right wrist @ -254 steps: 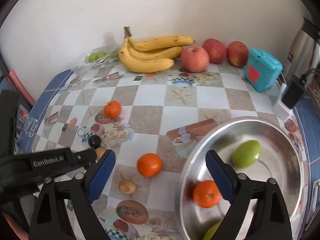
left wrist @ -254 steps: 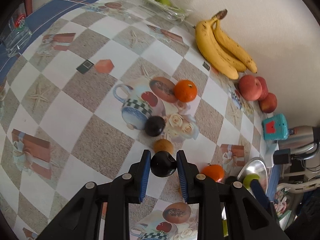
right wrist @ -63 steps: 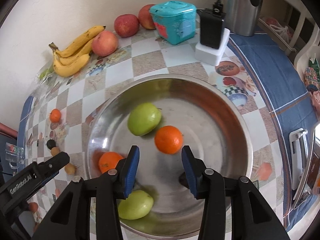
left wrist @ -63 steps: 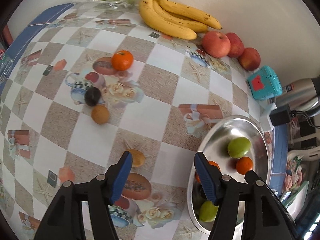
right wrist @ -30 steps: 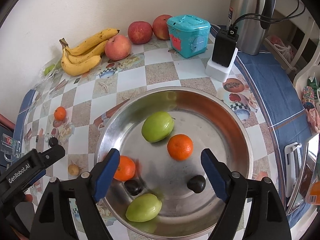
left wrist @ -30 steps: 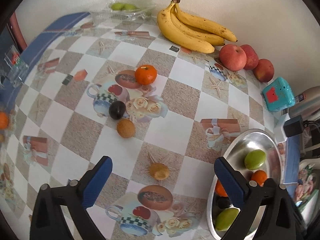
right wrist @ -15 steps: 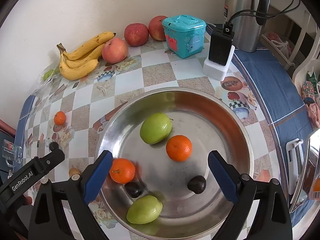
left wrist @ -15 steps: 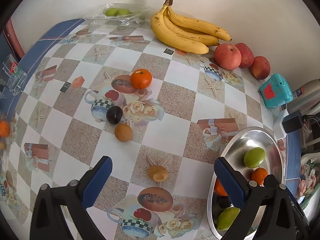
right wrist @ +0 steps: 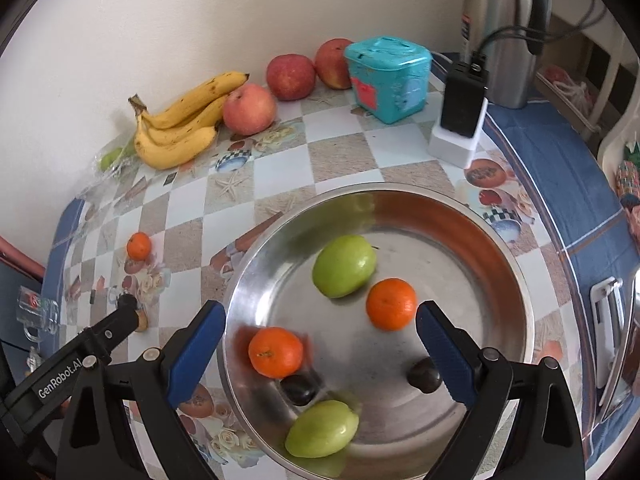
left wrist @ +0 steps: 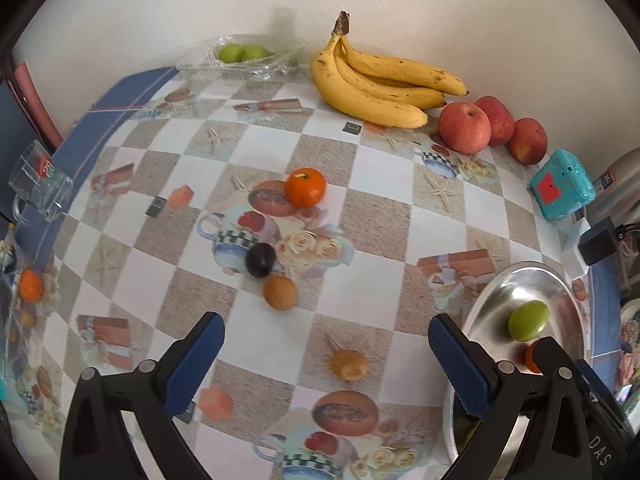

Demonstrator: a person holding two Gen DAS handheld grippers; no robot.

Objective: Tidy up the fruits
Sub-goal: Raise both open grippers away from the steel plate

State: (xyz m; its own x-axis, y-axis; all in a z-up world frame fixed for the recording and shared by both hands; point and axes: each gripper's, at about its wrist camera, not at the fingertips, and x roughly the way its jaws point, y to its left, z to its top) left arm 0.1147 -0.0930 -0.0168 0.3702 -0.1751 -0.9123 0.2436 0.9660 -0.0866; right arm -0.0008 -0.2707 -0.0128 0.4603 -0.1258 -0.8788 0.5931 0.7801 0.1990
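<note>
1. The right gripper has its jaws wide apart and empty, above the steel bowl.
2. The bowl holds 2 green fruits, 2 oranges and 2 dark plums.
3. The left gripper also has its jaws wide apart and empty, over the counter.
4. A tan fruit lies between them; another brown fruit touches a dark plum, with an orange beyond.
5. Bananas and 3 apples line the wall.
</note>
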